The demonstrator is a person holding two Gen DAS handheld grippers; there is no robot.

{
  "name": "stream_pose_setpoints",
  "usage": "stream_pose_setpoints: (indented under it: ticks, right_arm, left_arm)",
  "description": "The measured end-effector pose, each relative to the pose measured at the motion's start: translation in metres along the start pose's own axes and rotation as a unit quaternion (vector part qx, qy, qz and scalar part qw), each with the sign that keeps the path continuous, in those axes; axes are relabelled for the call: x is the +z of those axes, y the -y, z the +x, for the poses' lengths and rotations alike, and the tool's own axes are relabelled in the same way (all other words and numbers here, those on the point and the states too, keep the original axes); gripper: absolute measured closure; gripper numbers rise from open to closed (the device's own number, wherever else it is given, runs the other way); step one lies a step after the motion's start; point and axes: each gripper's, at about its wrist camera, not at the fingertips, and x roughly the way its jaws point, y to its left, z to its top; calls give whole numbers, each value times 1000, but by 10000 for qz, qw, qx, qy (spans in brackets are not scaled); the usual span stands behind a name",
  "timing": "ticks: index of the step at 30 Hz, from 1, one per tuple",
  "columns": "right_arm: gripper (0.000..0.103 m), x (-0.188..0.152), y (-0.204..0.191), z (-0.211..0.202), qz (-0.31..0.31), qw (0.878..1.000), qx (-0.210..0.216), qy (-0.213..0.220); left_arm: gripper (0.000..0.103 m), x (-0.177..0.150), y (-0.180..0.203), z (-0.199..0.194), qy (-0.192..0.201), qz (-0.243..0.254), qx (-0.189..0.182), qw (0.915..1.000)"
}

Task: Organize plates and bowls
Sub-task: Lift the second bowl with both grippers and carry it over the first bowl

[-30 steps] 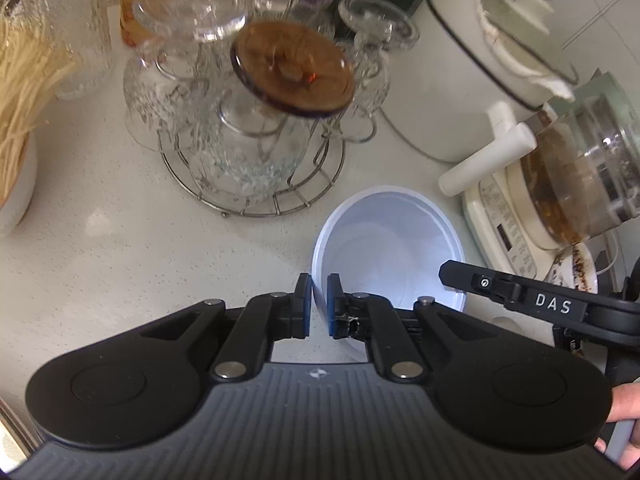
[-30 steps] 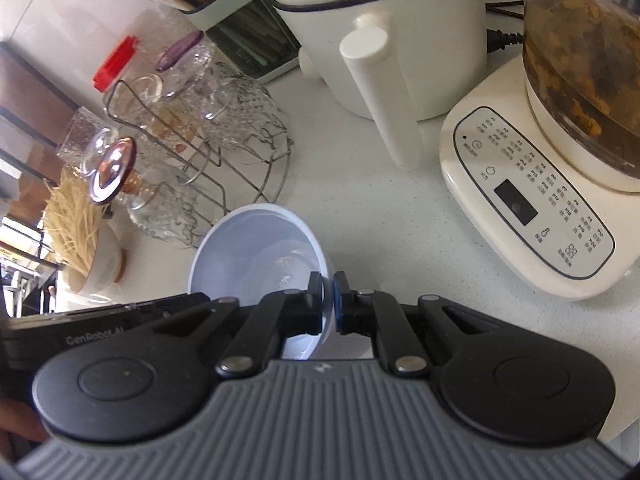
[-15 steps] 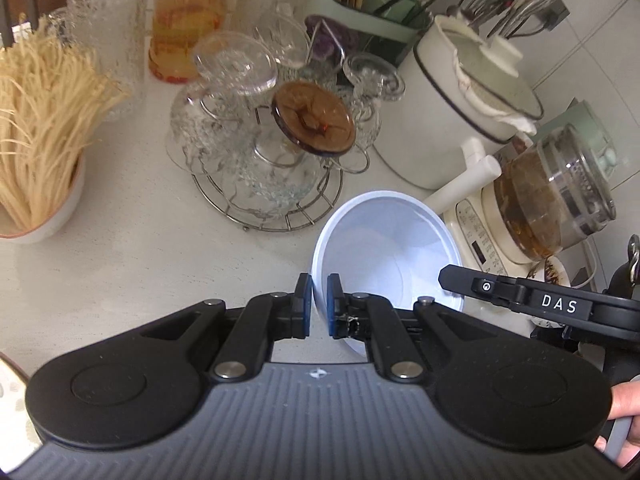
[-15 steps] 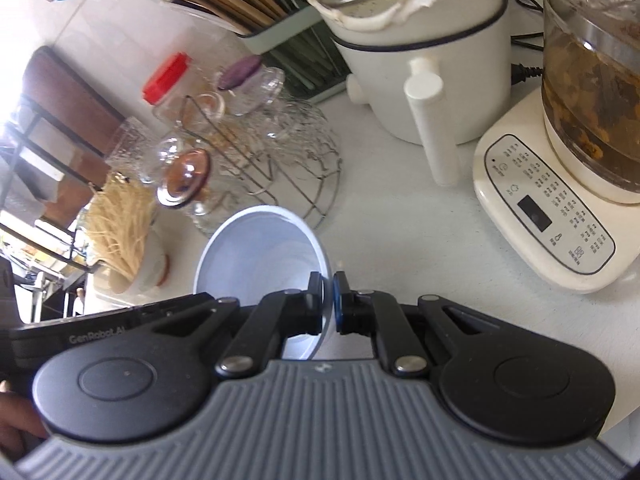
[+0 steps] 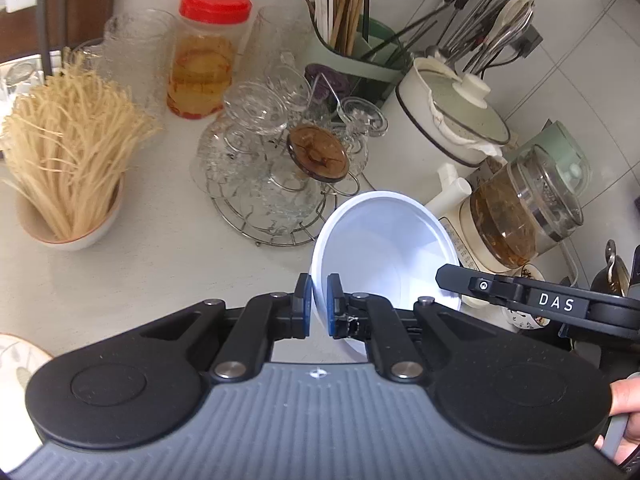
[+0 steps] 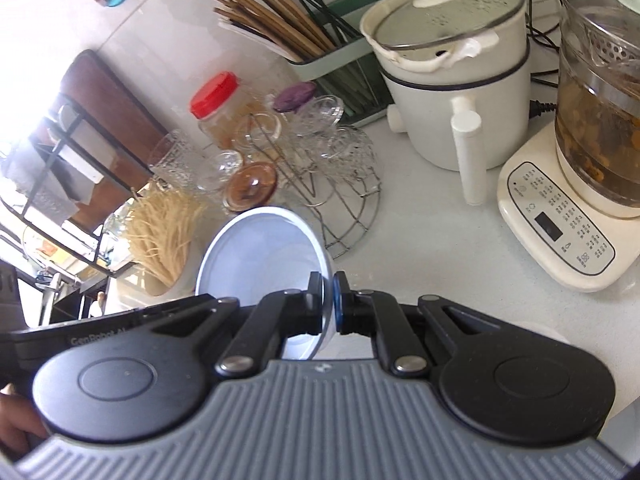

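Observation:
A white bowl (image 5: 384, 248) hangs above the pale counter, held on both sides. My left gripper (image 5: 318, 306) is shut on its left rim, blue pads pinching the thin wall. My right gripper (image 6: 329, 304) is shut on the opposite rim of the same bowl (image 6: 260, 256), and part of that gripper shows as a black bar marked DAS (image 5: 556, 304) in the left wrist view. The bowl is tilted, its hollow facing the cameras. A patterned plate (image 5: 16, 364) peeks in at the left edge.
Behind the bowl stands a wire rack of glass cups (image 5: 276, 176) and a bowl of dry noodles (image 5: 64, 152). A red-lidded jar (image 5: 206, 56), a chopstick holder (image 5: 352, 48), a white pot (image 6: 452, 80) and a glass kettle on its base (image 6: 560, 216) line the back.
Both grippers have risen with the bowl and pulled back from the counter. More of the back wall, jar and utensils has come into view.

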Motion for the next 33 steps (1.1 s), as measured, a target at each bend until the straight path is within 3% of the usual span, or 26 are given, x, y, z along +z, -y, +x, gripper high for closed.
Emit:
stream_pose_setpoints:
  ticks: [14,33]
  right_arm:
    - [95,-38,-49,-14,-138,9995,149,238]
    - [95,-100,-79,3,282,9995,-109,-124]
  left_arm:
    - [94,-32,-40,-61,229,-75,-22,9997]
    - [94,-72,-91,-64,-443,-180,77,9988]
